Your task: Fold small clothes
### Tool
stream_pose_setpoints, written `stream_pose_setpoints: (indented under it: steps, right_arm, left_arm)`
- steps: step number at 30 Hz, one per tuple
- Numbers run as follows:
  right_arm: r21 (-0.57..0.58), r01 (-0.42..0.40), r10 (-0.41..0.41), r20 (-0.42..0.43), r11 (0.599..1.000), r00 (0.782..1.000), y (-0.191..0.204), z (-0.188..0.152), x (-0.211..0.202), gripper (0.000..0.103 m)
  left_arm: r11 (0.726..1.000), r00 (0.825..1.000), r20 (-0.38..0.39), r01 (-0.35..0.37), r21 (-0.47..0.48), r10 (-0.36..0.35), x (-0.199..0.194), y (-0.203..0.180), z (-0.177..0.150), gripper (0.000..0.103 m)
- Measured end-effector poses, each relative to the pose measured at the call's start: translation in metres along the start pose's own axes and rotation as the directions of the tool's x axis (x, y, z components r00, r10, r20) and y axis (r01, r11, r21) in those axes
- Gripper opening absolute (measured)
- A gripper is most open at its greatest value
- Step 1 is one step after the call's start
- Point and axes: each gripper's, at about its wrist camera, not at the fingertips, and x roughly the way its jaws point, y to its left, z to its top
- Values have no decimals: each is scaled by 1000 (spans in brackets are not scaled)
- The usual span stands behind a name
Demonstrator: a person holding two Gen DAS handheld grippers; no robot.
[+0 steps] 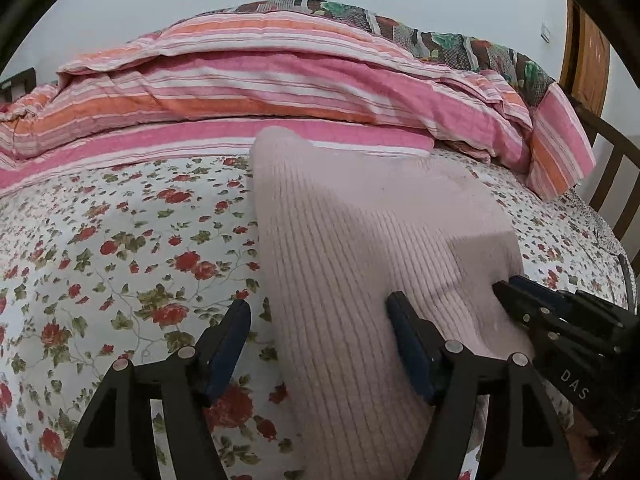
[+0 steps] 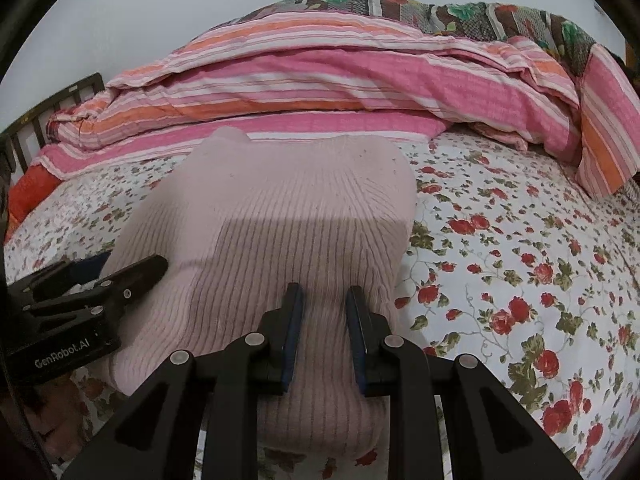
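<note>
One pink ribbed sweater [image 2: 280, 216] lies on the flowered bedsheet [image 2: 520, 240], already doubled over into a thick bundle, its far edge close to the striped quilt [image 2: 320, 80]. I count one garment only.

The right gripper [image 2: 322, 320] has its two fingers drawn close together, and a ridge of the knit stands between the pads, so it appears clamped on the near edge of the sweater. The left gripper [image 1: 318, 320] has its jaws spread wide; one finger rests over the knit, the other over the bare sheet, and the pads press on nothing. So there are two grippers in all, one gripping and one free.

My reading is that a fold has just been laid down and the left side let go. The next move likely calls for the right one to let go too, then a fresh grip on an edge for another fold, or smoothing.

Behind the striped quilt lies one patterned blanket [image 2: 460, 12].
</note>
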Motion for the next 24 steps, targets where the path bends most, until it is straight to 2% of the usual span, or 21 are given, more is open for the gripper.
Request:
stream_pose_setpoints:
  steps: [9, 14, 16, 18, 20, 22, 24]
  right_arm:
    - [-13, 17, -17, 20, 1000, 1000, 3, -3, -1, 22]
    - [-5, -25, 25, -6, 1000, 1000, -3, 6, -9, 23]
    - [-4, -45, 45, -12, 999, 999, -5, 13, -14, 24]
    - [-35, -48, 49, 27, 998, 998, -2, 24, -23, 27]
    - [-43, -59, 61, 70, 997, 996, 1, 36, -29, 43]
    - [-34, -84, 87, 101, 996, 991, 3, 47, -29, 45]
    - [-36, -74, 77, 90, 997, 993, 6, 57, -18, 45]
  left_arm:
    - [1000, 1000, 6, 10, -9, -10, 0, 1, 0, 73]
    - [1000, 998, 49, 26, 1, -26, -14, 6, 9, 71]
    - [1000, 999, 44, 20, 16, -21, -16, 7, 20, 70]
    - [1000, 999, 45, 19, -2, -19, -15, 11, 33, 69]
    - [999, 999, 35, 38, -33, -37, -11, 15, 47, 67]
    - [999, 999, 10, 33, -38, -33, -3, 16, 54, 67]
    - [1000, 999, -32, -15, -19, 14, 11, 16, 55, 70]
